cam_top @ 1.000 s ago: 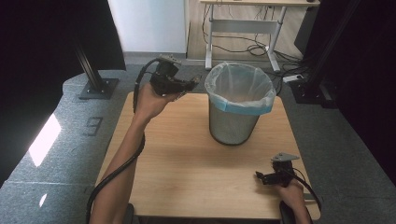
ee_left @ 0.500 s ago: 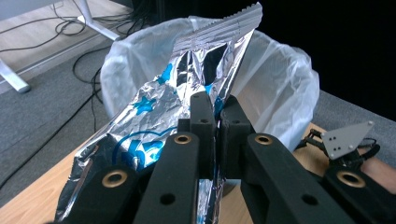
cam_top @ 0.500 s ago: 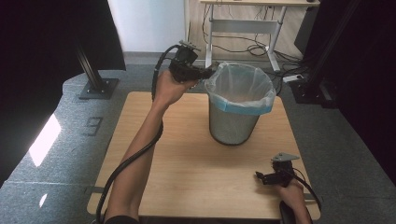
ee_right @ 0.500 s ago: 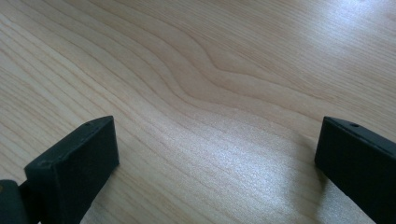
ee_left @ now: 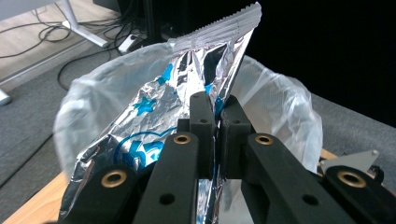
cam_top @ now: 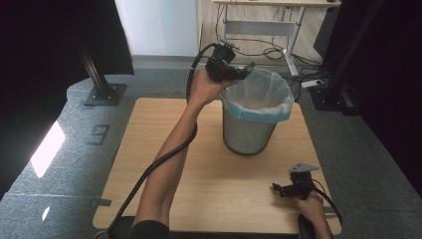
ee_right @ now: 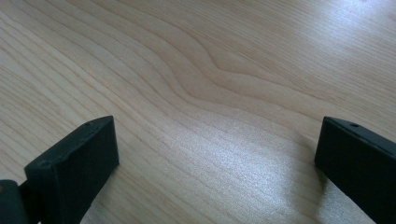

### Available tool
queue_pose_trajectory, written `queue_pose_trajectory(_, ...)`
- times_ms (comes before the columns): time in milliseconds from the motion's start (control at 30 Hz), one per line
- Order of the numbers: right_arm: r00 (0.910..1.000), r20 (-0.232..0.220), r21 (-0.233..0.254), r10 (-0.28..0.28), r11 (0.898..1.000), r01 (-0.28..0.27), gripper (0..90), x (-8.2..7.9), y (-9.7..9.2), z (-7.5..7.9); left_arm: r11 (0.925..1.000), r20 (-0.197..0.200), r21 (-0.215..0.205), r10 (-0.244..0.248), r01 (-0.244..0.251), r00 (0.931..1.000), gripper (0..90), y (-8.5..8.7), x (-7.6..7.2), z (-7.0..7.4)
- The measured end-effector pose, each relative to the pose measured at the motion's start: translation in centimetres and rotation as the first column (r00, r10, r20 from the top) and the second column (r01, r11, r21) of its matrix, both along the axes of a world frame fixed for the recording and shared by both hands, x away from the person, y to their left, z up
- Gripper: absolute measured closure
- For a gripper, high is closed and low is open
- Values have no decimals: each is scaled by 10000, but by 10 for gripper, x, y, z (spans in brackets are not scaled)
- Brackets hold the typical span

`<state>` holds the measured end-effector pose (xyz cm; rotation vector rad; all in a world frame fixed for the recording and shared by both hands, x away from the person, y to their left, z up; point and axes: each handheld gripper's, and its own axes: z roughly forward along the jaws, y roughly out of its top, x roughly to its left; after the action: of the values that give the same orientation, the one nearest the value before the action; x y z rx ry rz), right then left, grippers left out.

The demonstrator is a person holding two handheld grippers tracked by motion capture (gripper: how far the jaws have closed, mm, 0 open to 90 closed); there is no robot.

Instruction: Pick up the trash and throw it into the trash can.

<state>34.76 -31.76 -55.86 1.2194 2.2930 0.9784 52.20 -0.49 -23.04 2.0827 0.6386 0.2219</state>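
Observation:
A crumpled silver foil wrapper point(ee_left: 187, 88) with blue stars is pinched between the two black fingers of my left gripper point(ee_left: 215, 105), which is shut on it. The wrapper hangs in front of the mouth of a grey waste bin point(cam_top: 249, 132) lined with a clear bag point(ee_left: 285, 112) that has a blue edge. In the high view my left gripper point(cam_top: 245, 69) is held up at the bin's back left rim. Low over the wooden table point(cam_top: 199, 174) near its front right corner, my right gripper point(cam_top: 278, 189) rests open, with bare wood point(ee_right: 210, 70) between its fingers.
The bin stands at the table's back right. A cable point(cam_top: 154, 167) trails from the left gripper along the forearm. Beyond the table are a grey floor, a black post base point(cam_top: 102, 94), a desk frame with cables point(cam_top: 263, 35) and dark curtains.
My left hand has moved right and slightly up, from the table's back left to the bin's rim, with the wrapper still held. The right gripper has stayed in place.

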Motion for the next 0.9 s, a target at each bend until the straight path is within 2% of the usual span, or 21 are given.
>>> queue_pose_trajectory(200, 10000, -11, -9, 16, 10000, -16, 0, 0, 0, 0, 9999, 4, 105, -30, 30, 10000, 855, -18, 8, -6)
queue_pose_trajectory(300, 10000, -13, -9, 45, 10000, -45, 0, 0, 0, 0, 9999, -106, 78, -82, 83, 9999, 852, -30, 14, -15)
queue_pose_trajectory(433, 10000, -12, -10, 63, 10000, -63, 0, 0, 0, 0, 9991, -137, 414, 3, 2, 9999, 835, -39, 20, -25)
queue_pose_trajectory(600, 10000, -13, -8, 74, 10000, -74, 0, 0, 0, 0, 9991, -217, 416, -2, 11, 9998, 788, -49, 25, -34)
queue_pose_trajectory(733, 10000, -16, -8, 78, 10000, -78, 0, 0, 0, 0, 9977, -95, 674, 27, -21, 10000, 571, -57, 28, -42)
queue_pose_trajectory(900, 9999, -14, -3, 111, 9999, -111, 0, 0, 0, 0, 9973, 140, 727, 55, -65, 9999, 369, -57, 26, -40)
